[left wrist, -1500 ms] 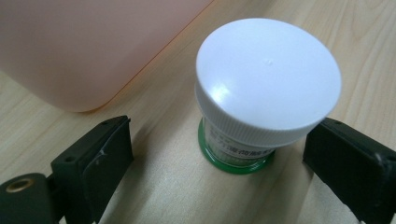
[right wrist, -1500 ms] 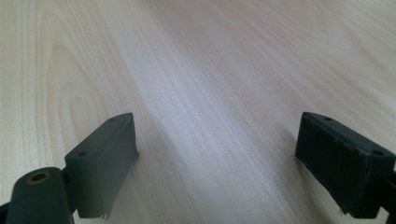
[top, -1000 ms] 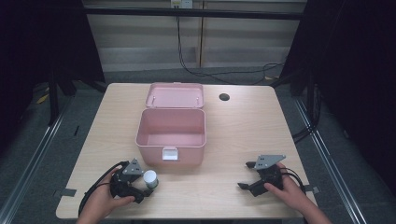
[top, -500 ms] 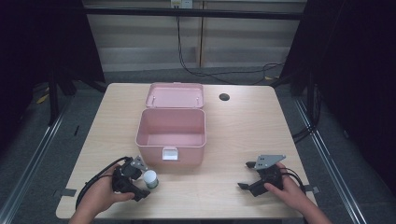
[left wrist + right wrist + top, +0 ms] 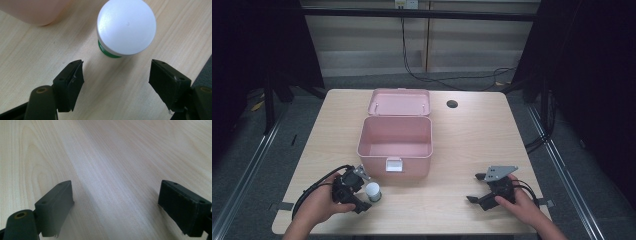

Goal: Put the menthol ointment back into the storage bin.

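A small bottle (image 5: 373, 191) with a white cap and a green band stands upright on the wooden table (image 5: 462, 145), just in front of the open pink box (image 5: 395, 162). My left gripper (image 5: 362, 194) lies to the left of it, pointing at it. In the left gripper view the bottle (image 5: 126, 27) stands just beyond the tips of my left gripper (image 5: 116, 68). Its jaws have just been closing, with nothing between them and no pad touching the bottle. My right gripper (image 5: 475, 187) rests open at the near right, over bare wood (image 5: 116, 192).
The box's lid (image 5: 399, 102) lies folded back behind it, and its white latch (image 5: 394, 164) faces me. A corner of the box (image 5: 32, 10) is close to the bottle. A round hole (image 5: 452, 104) sits in the far table top. The near edge is close to both hands.
My left gripper has drawn back to the left, off the bottle, which now stands uncovered. The bottle, the box and my right gripper have stayed in place.
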Motion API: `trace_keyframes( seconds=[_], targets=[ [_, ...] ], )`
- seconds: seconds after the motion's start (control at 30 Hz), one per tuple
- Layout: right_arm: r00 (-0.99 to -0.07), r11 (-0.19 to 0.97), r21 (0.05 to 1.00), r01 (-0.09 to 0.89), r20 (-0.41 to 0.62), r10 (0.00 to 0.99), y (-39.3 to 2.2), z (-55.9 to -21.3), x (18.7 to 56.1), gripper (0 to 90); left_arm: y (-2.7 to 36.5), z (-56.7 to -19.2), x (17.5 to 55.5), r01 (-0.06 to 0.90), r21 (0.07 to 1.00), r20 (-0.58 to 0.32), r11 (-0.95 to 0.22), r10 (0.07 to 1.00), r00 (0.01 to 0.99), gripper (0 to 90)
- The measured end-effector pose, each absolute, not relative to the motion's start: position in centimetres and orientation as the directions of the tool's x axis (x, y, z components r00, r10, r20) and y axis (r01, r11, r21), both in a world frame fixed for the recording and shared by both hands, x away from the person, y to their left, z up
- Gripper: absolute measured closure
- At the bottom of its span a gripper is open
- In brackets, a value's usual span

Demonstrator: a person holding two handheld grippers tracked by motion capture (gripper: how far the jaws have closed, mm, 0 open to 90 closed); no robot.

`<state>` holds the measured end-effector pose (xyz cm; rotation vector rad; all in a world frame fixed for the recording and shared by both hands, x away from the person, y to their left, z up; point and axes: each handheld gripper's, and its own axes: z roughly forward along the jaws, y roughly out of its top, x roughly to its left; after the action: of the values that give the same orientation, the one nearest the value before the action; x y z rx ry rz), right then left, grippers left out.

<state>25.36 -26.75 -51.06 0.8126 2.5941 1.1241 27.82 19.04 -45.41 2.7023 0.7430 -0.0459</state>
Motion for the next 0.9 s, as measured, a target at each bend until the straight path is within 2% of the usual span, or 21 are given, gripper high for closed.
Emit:
trace_keyframes(
  seconds=[0.9],
  targets=[
    [-0.829, 0.56, 0.722, 0.407, 0.034, 0.559, -26.8, -51.1, 25.4, 12.2, 17.1, -44.0, 29.0, 0.517, 0.25, -0.121, -0.818, 0.504, 0.855, 30.9]
  ],
)
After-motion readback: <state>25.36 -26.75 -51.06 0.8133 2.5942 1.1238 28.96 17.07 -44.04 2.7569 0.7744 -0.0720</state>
